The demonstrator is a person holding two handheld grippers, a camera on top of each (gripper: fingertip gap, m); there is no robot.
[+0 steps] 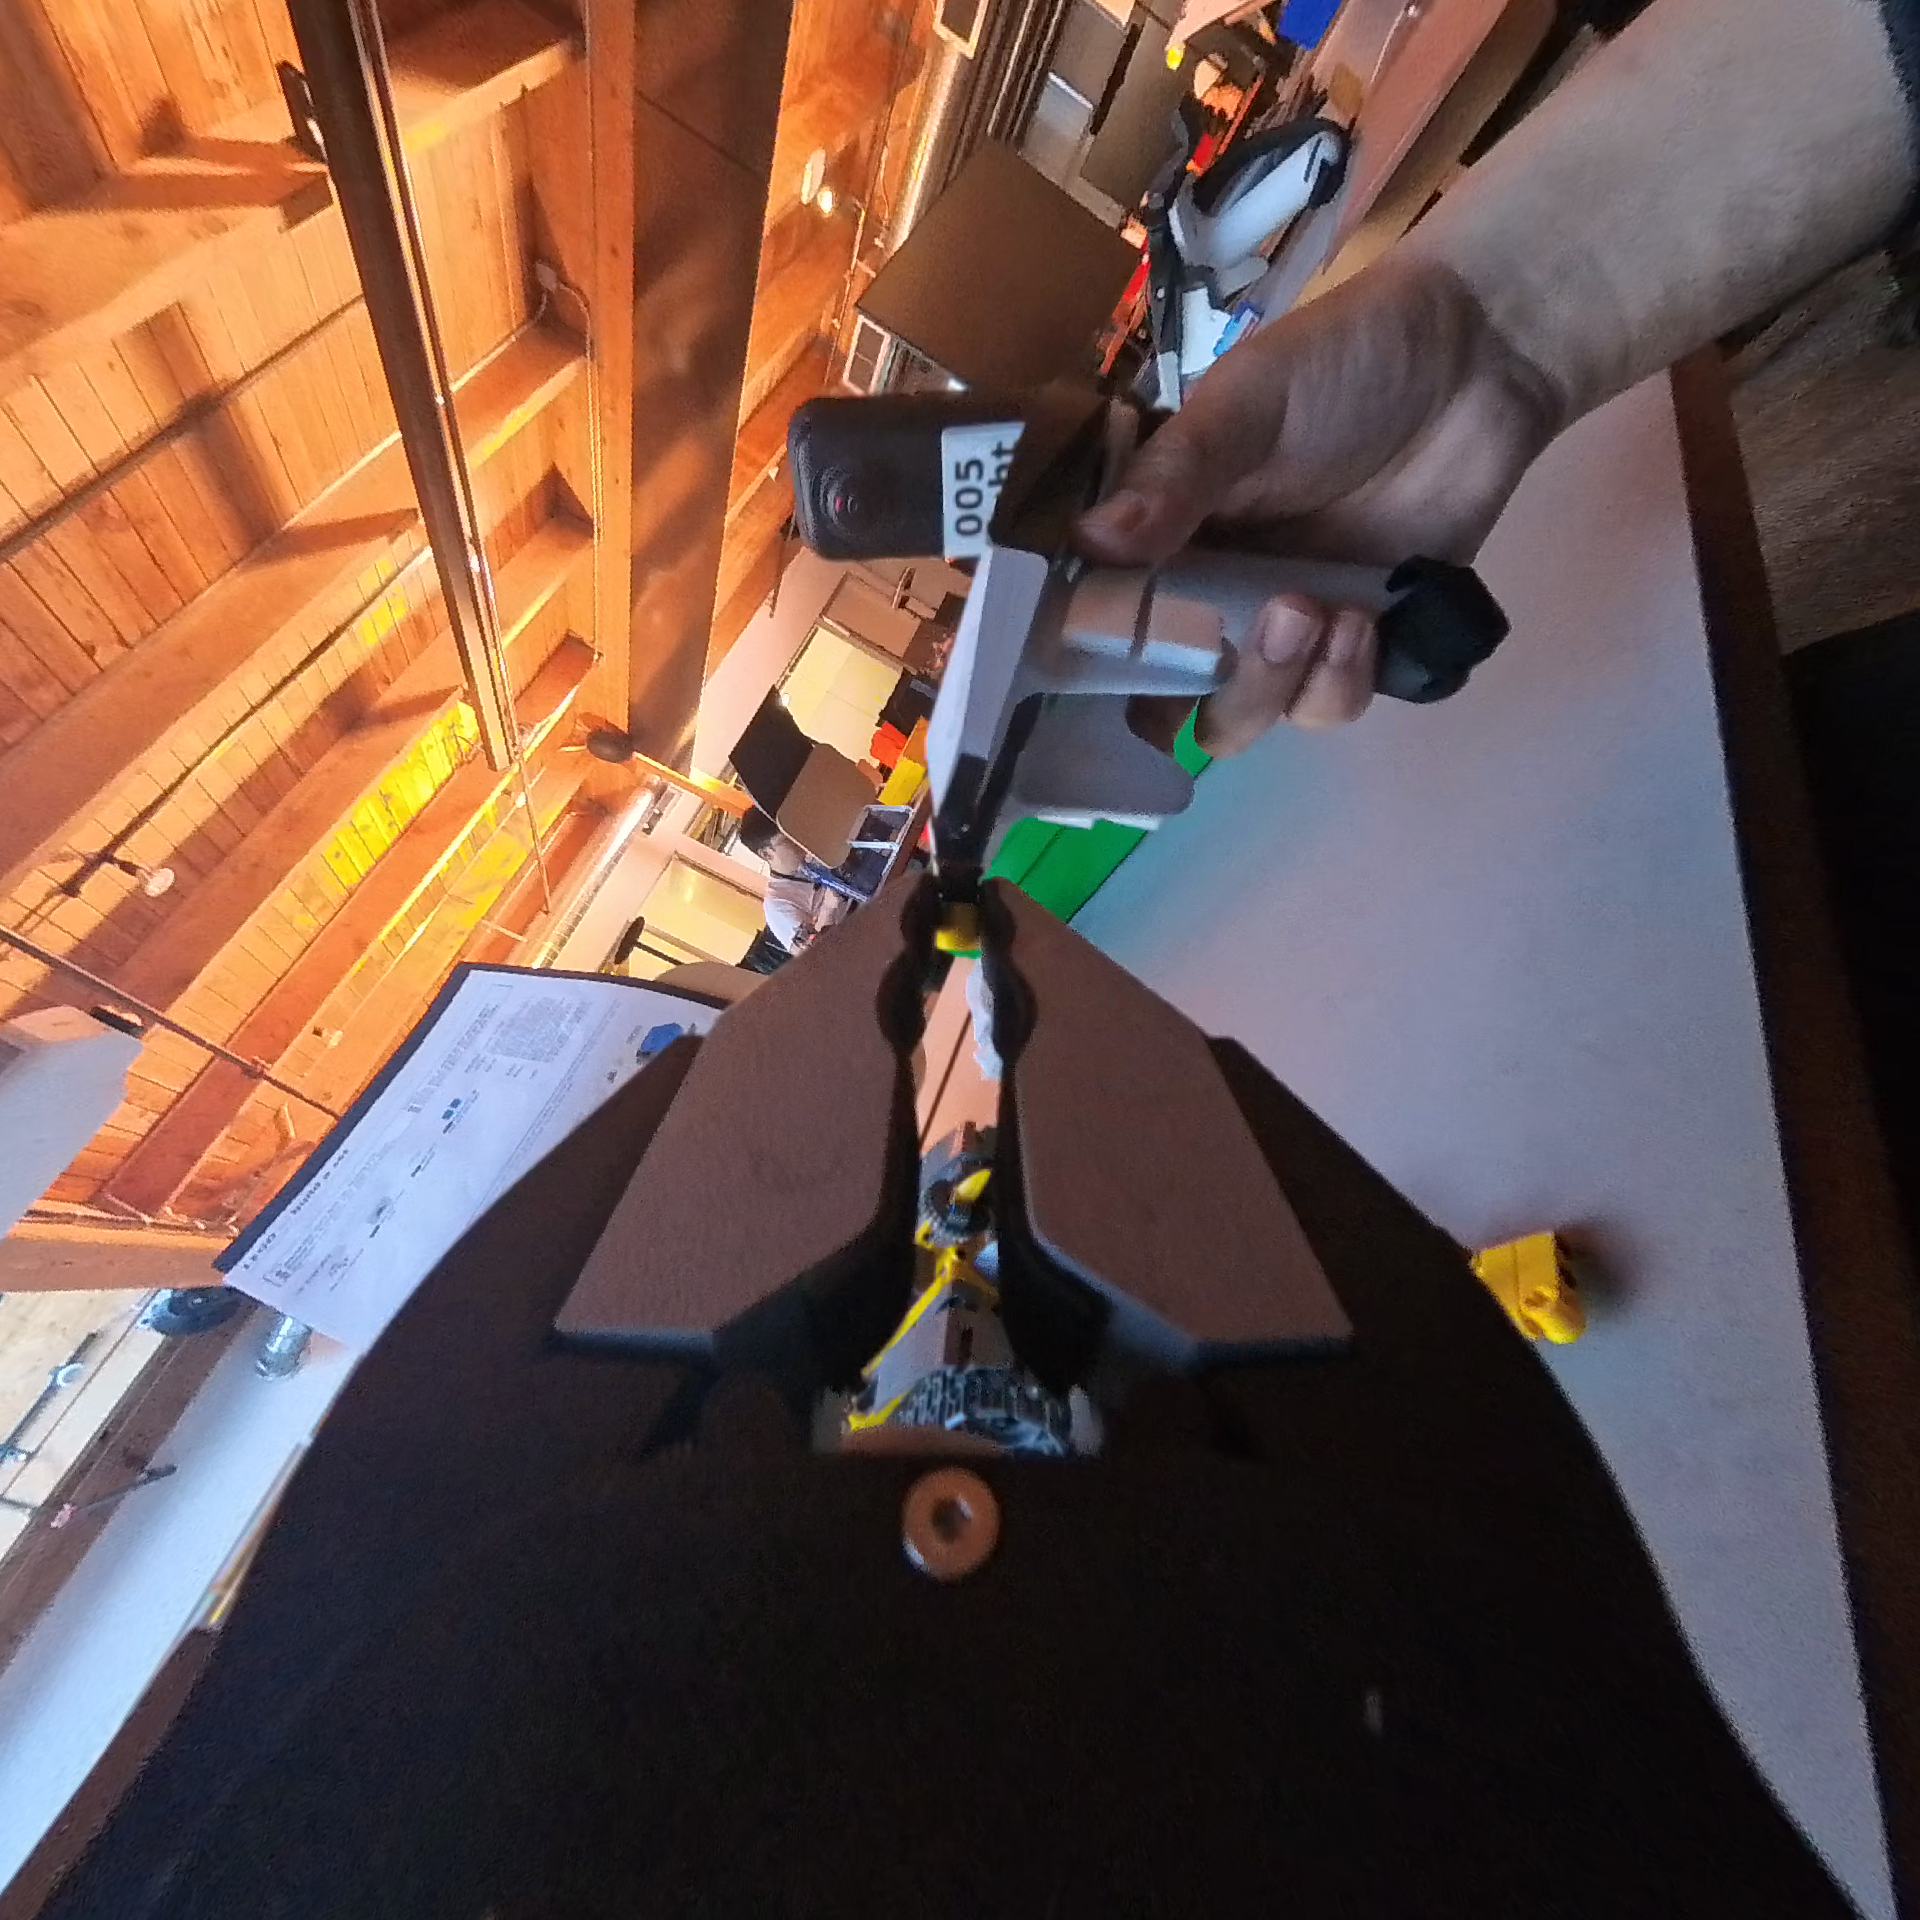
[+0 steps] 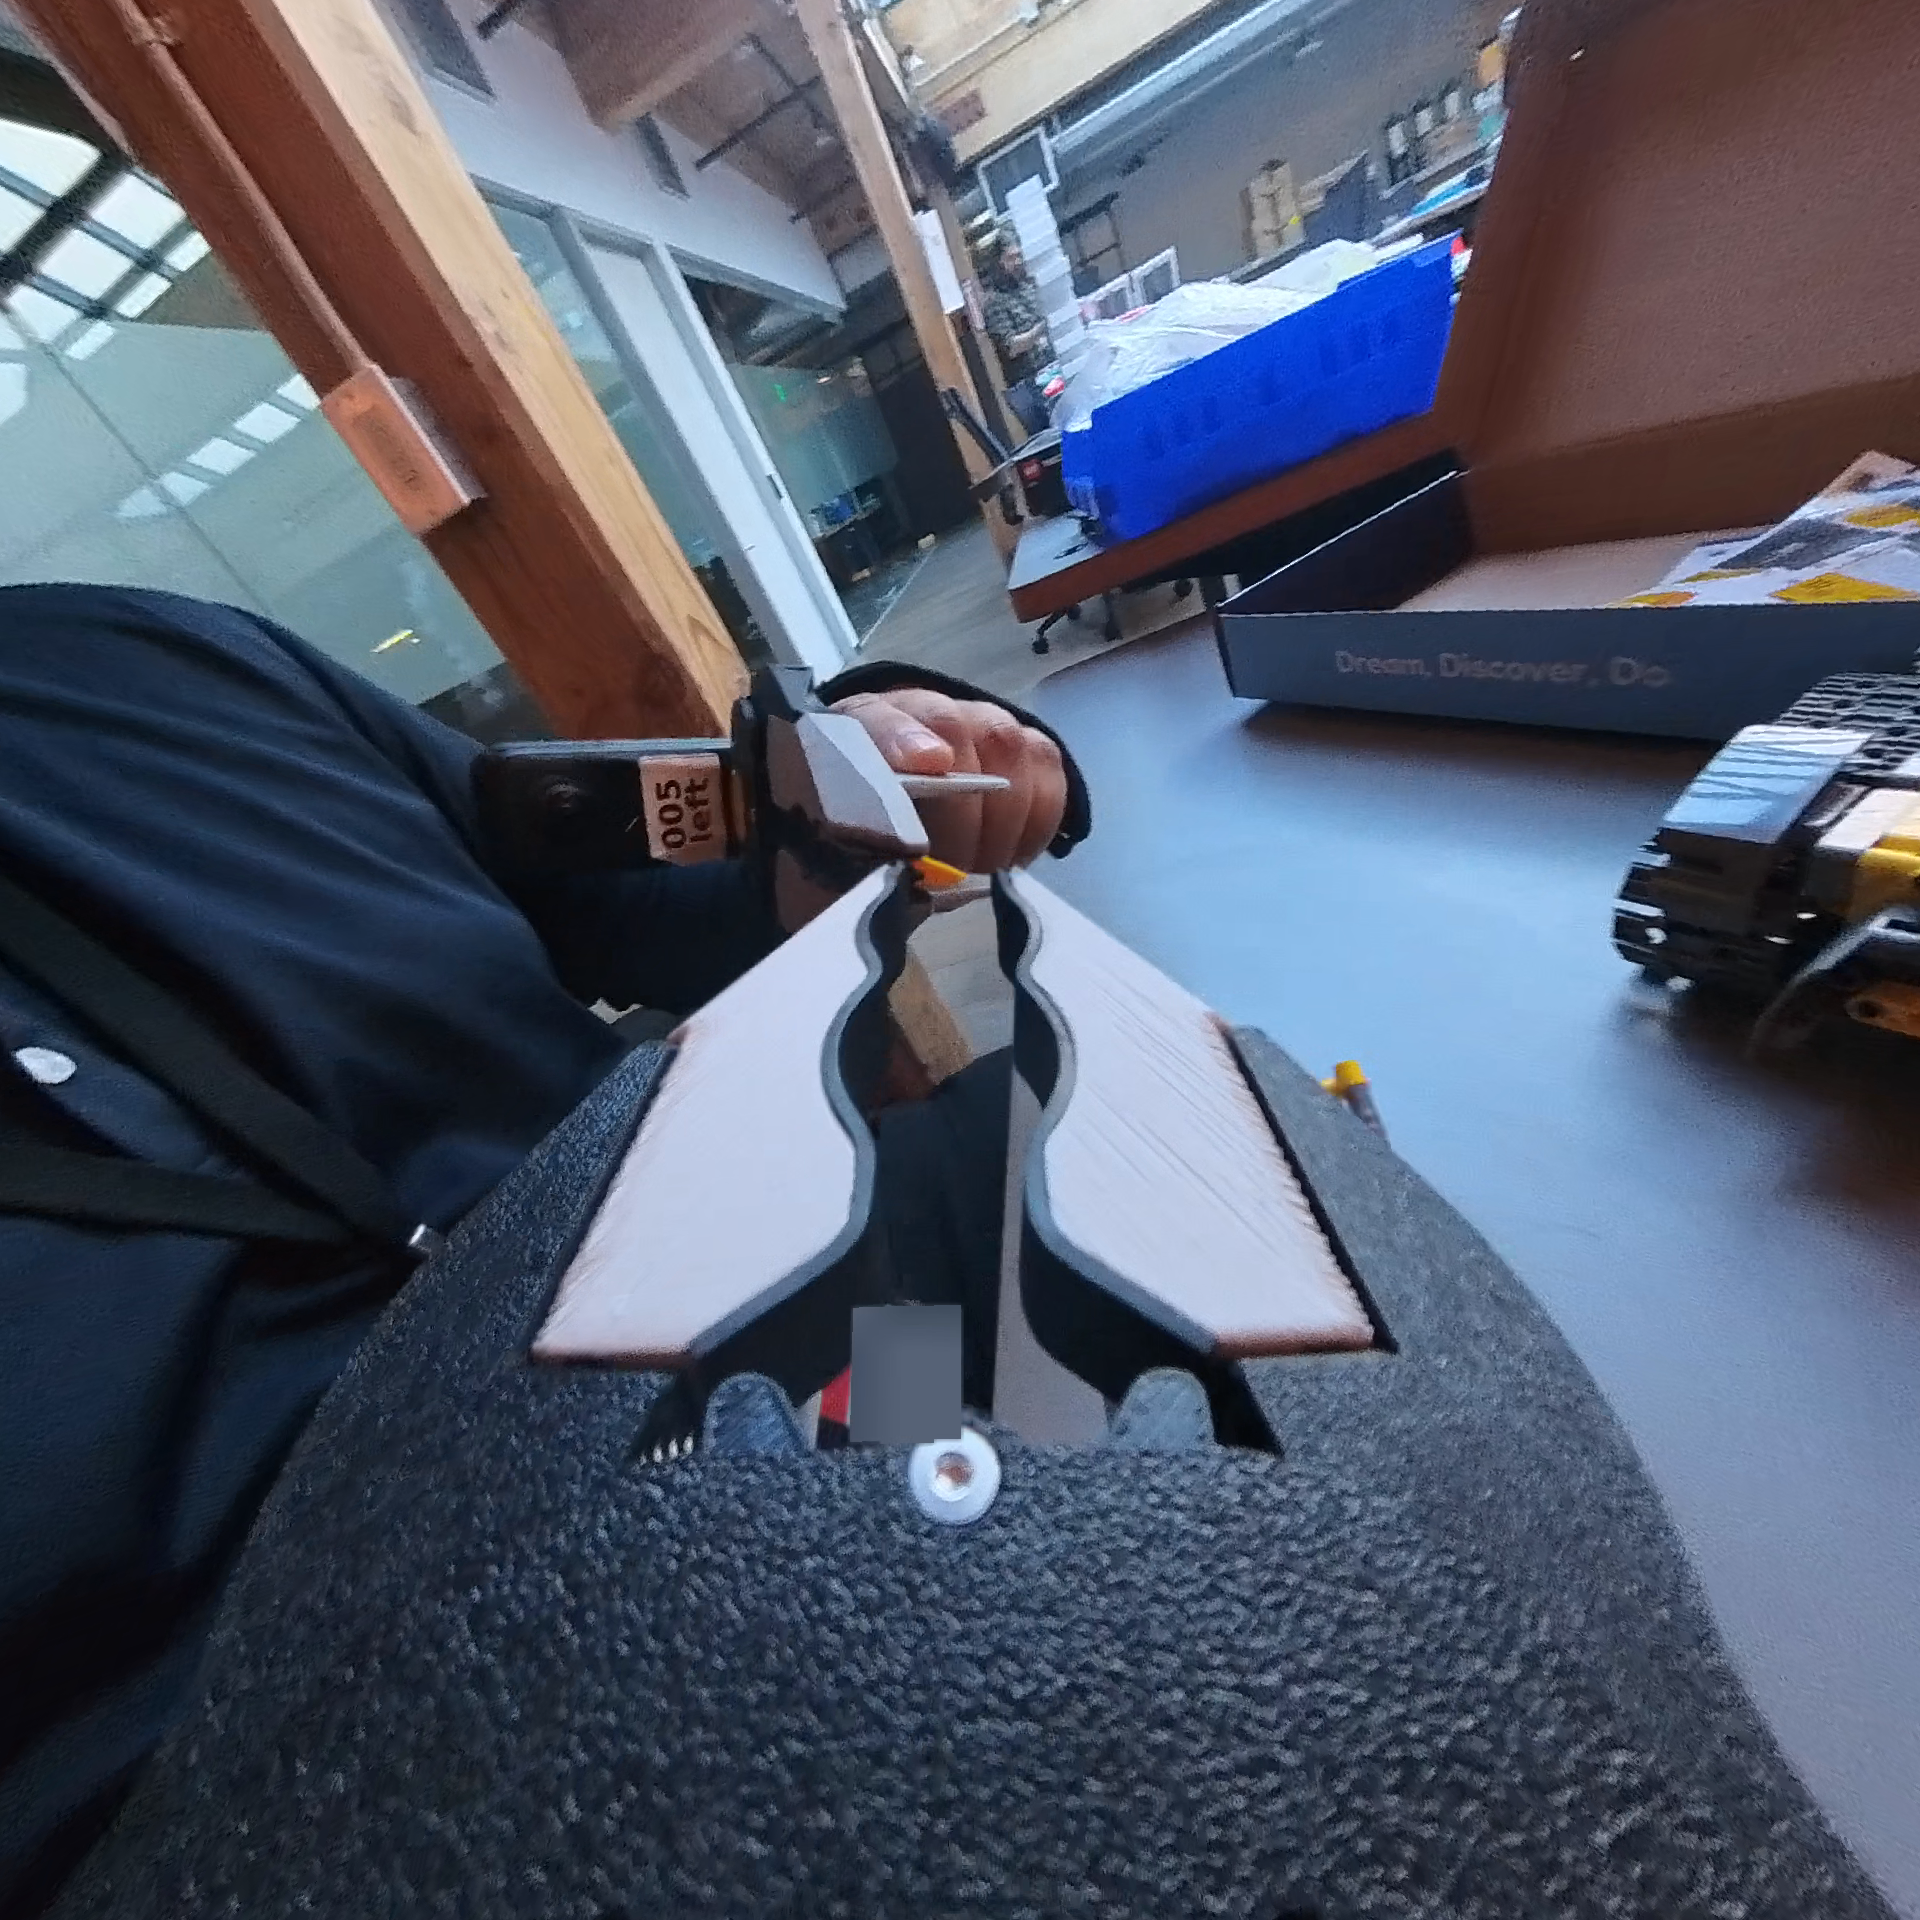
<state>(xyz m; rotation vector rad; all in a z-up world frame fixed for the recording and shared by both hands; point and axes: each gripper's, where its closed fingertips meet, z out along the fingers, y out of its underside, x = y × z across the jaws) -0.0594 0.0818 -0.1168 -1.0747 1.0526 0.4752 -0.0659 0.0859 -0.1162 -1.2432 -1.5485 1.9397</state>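
I am working two handheld grippers over a pale table (image 1: pixel 1455 1039), and the two are meeting tip to tip above it.

In the left wrist view, my left gripper (image 1: pixel 957 928) is reaching forward with its jaws drawn narrow, and a small yellow piece (image 1: pixel 956 928) is sitting pinched at the fingertips. Straight ahead, the right gripper (image 1: pixel 951 862) is coming at it from the far side, held in a person's hand (image 1: pixel 1340 499), its tips right at the same yellow piece. A toy vehicle of yellow and black bricks (image 1: pixel 961 1340) is showing through the gap low between my left fingers, lying on the table beneath. A loose yellow brick (image 1: pixel 1527 1283) is lying on the table well off to the right. A printed sheet (image 1: pixel 447 1132) is lying at the left.

In the right wrist view, my right gripper (image 2: pixel 945 883) is holding its jaws a little apart, narrow at the tips. A small orange-yellow piece (image 2: pixel 925 871) is sitting at the left fingertip, but I cannot tell whether the jaws are gripping it. The left gripper (image 2: pixel 904 847) is facing it, held in a hand (image 2: pixel 977 790). A tracked black and yellow brick model (image 2: pixel 1787 873) is standing far right on the table, with an open cardboard box (image 2: pixel 1455 670) behind it.
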